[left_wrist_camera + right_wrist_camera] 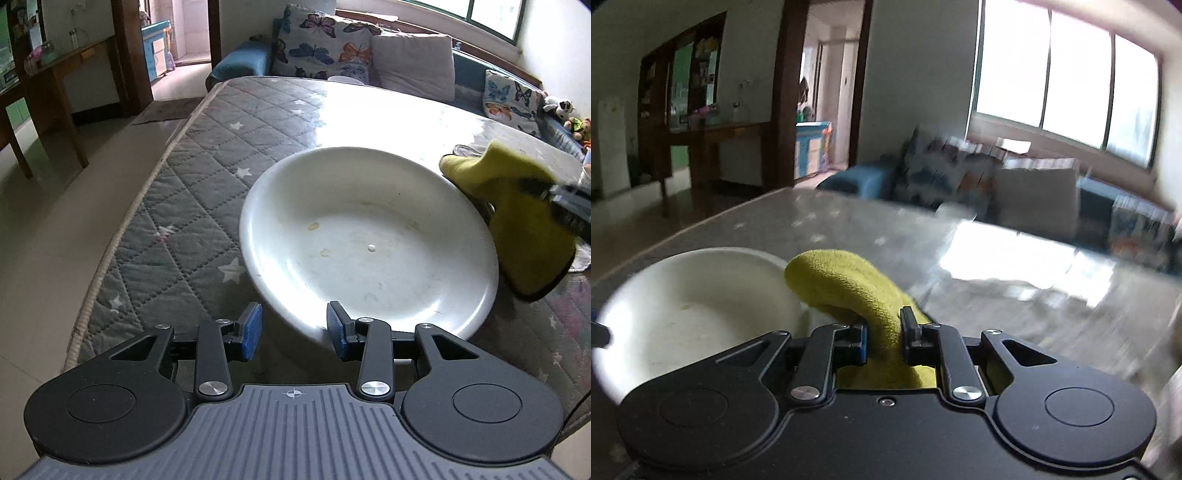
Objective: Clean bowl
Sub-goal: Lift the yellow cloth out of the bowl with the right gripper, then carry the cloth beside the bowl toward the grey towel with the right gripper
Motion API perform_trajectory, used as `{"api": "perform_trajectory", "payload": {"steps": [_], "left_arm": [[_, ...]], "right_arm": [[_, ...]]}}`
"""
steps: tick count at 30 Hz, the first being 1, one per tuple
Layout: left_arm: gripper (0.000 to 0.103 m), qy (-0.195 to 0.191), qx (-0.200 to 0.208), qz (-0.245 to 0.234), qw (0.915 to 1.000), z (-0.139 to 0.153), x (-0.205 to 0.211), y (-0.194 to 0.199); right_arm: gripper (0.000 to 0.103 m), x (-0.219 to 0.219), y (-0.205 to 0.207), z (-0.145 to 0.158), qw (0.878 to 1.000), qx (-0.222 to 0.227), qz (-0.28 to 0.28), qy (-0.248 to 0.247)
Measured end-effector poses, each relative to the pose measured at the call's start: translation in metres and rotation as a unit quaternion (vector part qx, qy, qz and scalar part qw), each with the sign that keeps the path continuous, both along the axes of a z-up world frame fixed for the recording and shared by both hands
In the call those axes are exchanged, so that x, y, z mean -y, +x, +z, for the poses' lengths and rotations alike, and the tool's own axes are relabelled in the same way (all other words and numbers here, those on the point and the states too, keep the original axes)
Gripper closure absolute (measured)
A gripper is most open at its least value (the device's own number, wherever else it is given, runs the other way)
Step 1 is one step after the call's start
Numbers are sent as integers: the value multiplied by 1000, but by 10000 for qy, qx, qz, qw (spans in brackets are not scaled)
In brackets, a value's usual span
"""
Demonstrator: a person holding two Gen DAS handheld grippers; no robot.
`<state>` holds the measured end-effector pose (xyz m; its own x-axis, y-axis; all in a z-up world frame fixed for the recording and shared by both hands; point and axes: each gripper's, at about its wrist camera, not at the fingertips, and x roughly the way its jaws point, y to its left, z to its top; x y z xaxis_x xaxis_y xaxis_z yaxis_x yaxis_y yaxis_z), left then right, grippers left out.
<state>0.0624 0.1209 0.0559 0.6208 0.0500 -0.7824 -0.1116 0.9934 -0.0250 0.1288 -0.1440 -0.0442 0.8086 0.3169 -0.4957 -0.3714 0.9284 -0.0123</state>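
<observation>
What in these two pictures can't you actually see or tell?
- Left wrist view: the bowl's near rim is washed out by glare between the open left tongs, so contact is unclear.
- Left wrist view: the right tongs are blurred and cut off by the right edge.
- Right wrist view: motion blur smears the sofa cushions.
- Right wrist view: the yellow cloth hides part of the bowl's rim.

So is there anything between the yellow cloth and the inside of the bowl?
Nothing visible. The right gripper holds the yellow cloth at the bowl's right rim, and the stained inside lies open. The left gripper sits open at the near rim, off to the side of that path.
</observation>
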Motion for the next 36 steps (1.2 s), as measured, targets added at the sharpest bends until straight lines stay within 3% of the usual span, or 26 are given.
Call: {"api": "perform_trajectory", "payload": {"steps": [4,11,21,27,36], "left_arm": [[62,36,-26,-24,10000,-1,1,2],[60,37,-71,-54,10000,-5,4,4],[58,91,-126,-55,9999,-7,4,9],[56,116,-130,-51,9998,-7,5,9],[54,113,-119,-32,9999,-8,3,8]], "right_arm": [[85,3,8,-11,9975,-596,102,374],[85,-4,-5,-25,9934,-909,542,446],[78,-16,-28,-16,9968,-432,662,-126],[62,-13,-28,2,9981,-204,567,-123],[62,-31,-25,24,9967,282,734,-221]]}}
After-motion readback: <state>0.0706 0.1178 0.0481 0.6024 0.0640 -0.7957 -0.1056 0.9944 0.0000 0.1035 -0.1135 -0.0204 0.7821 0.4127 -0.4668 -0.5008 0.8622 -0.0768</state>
